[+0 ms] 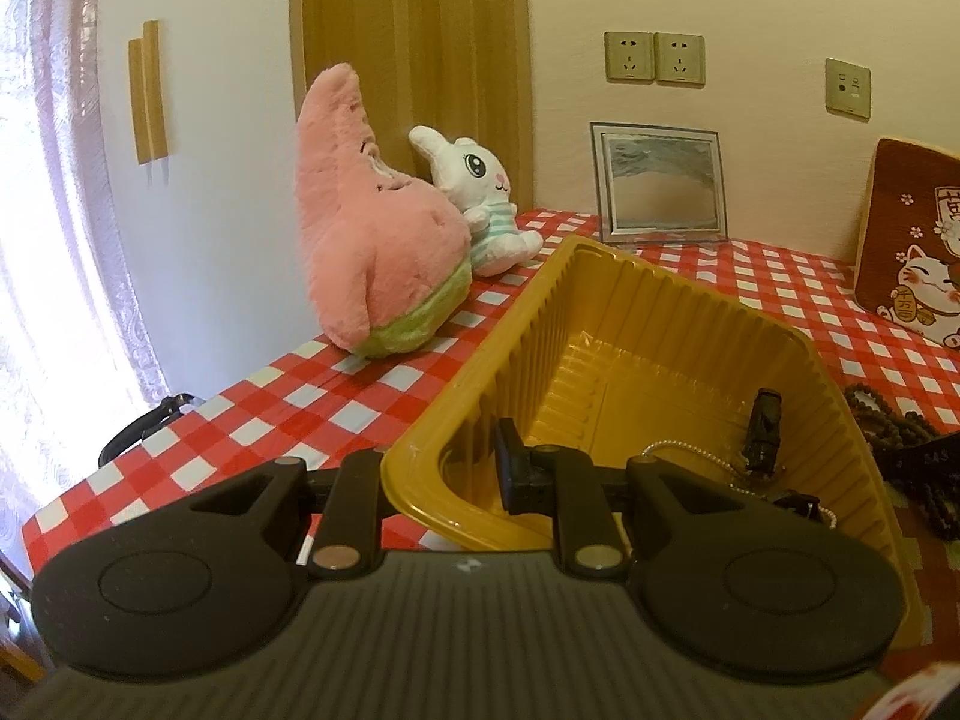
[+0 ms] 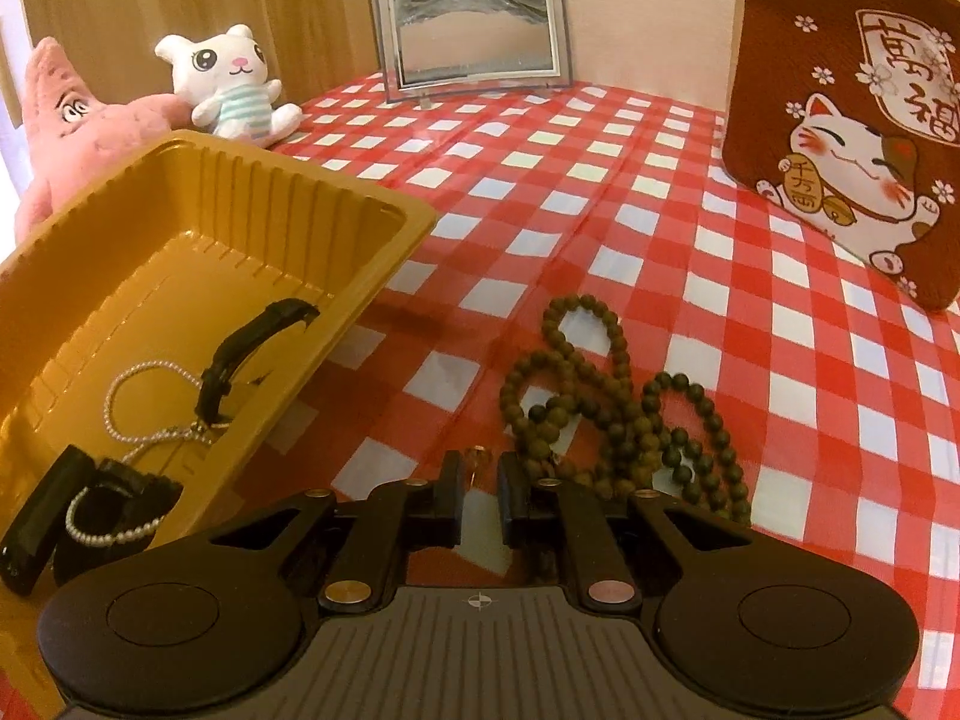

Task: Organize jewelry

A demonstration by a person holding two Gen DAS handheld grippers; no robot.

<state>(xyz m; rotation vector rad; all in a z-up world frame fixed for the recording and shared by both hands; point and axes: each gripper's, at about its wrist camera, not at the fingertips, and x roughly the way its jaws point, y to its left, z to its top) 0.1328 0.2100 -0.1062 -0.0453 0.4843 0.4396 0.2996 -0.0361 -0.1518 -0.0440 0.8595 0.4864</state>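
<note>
At the far left we see a fuzzy pink star plush (image 1: 372,228) with a green base, and a white rabbit plush (image 1: 480,204) in a striped shirt leaning on it. Both sit on the desk (image 2: 600,192), which is covered in a glossy red-and-white checked cloth.

Next comes the yellow tray (image 1: 630,312), thin ribbed plastic, rectangular, with rounded corners. Our left hand-held gripper (image 1: 447,468) is clenched on its near rim: one finger outside the wall, the other inside, and the tray sits tilted, its near end raised. Inside lie a string of small white pearls (image 2: 150,402), a curved black band (image 2: 252,348) and, in the near corner, a dark blocky piece (image 2: 114,504) with more pearls looped over it.

To the right of the tray, on the cloth, a long strand of round, matte brown beads (image 2: 612,402) lies in loose loops. Our right hand-held gripper (image 2: 480,489) points steeply down just beside it, its jaws nearly closed around a small gold-coloured piece (image 2: 478,456); whether the pads press it we cannot tell.

Behind stand a clear-framed sand picture (image 2: 471,30) and, rightmost, a brown cushion (image 2: 852,114) printed with a lucky cat.
</note>
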